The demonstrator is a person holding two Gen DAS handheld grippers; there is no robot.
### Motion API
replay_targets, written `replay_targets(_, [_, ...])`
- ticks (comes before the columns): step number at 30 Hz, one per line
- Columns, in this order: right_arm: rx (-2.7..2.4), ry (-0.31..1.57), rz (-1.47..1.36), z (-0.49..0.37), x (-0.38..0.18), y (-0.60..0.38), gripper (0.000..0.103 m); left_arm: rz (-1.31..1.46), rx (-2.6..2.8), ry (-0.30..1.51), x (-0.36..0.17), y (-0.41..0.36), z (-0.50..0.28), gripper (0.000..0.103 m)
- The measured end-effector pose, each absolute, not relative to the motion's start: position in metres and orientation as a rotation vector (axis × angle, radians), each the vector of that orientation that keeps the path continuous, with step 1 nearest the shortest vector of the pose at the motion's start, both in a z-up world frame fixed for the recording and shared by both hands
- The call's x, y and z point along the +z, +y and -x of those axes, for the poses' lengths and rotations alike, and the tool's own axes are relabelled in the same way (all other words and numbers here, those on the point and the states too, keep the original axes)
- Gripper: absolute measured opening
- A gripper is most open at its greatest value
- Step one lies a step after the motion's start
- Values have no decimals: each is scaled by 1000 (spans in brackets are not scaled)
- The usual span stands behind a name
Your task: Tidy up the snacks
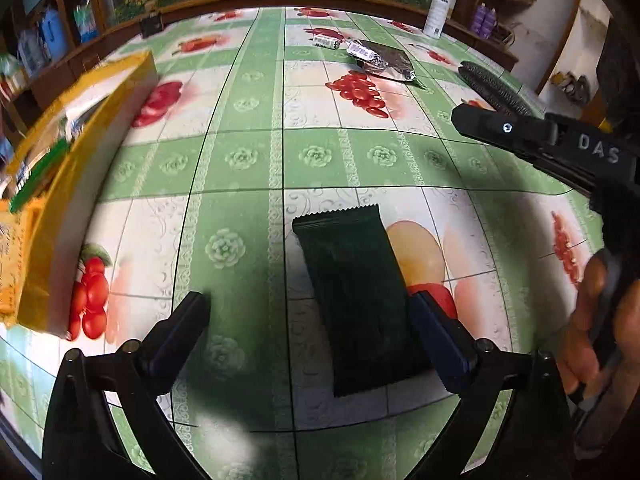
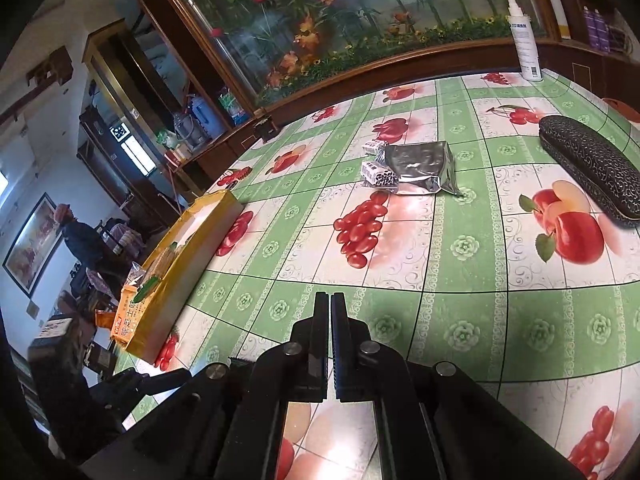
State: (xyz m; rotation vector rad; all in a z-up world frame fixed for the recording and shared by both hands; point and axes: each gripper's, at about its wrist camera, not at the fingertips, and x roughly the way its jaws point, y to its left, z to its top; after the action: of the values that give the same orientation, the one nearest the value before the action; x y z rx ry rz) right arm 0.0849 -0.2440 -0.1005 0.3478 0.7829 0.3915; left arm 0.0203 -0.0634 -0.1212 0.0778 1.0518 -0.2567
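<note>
Green-and-white oilcloth printed with fruit is covering the table (image 1: 248,160) you are working over. Along its left edge a yellow box (image 2: 188,264) is sitting open, with snack packets lying inside it. Far across the cloth, a dark glasses case (image 2: 592,172) is lying near the right edge, and a silver foil pouch (image 2: 424,168) is resting beside two small white packets (image 2: 378,174), with a white spray bottle (image 2: 524,40) standing at the back. Nearest you, a dark green snack bar (image 1: 356,300) is lying flat on the cloth between the spread fingers of your left gripper (image 1: 308,308); its right finger is touching or nearly touching the wrapper's edge, the left one is well clear. Your right gripper (image 2: 330,304) is hovering with its fingers pressed together on nothing.
</note>
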Motion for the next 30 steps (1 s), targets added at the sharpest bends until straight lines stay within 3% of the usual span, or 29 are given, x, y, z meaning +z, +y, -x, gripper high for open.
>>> replay_targets(4, [394, 780, -373, -82, -100, -248, 2, -125, -224, 1045, -125, -73, -23, 96])
replay_targets(6, [384, 772, -366, -86, -96, -249, 2, -135, -250, 1014, -120, -73, -21, 74])
replay_targets(7, [375, 769, -351, -90, -94, -247, 3, -145, -263, 1004, -118, -74, -21, 55])
replay_targets(8, [362, 768, -332, -98, -92, -246, 7, -147, -281, 1000, -117, -73, -21, 43])
replay_targets(13, [339, 772, -250, -156, -87, -236, 11, -161, -321, 987, -116, -68, -19, 42])
replay_targets(14, [335, 783, -222, -172, -88, -232, 22, -160, -323, 988, -116, -67, -19, 42])
replay_targets(15, [328, 785, -190, -184, -89, -229, 43, -159, -324, 988, -115, -64, -19, 42])
replay_targets(17, [319, 774, -116, -201, -90, -221, 50, -156, -322, 986, -115, -59, -19, 42])
replay_targets(26, [346, 826, 77, -245, -111, -191, 44, -156, -336, 982, -116, -51, -25, 42])
replay_targets(28, [350, 827, 63, -243, -117, -194, 39, -152, -341, 980, -116, -49, -25, 42])
replay_targets(30, [348, 844, 15, -240, -121, -203, 22, -152, -342, 980, -116, -49, -25, 42])
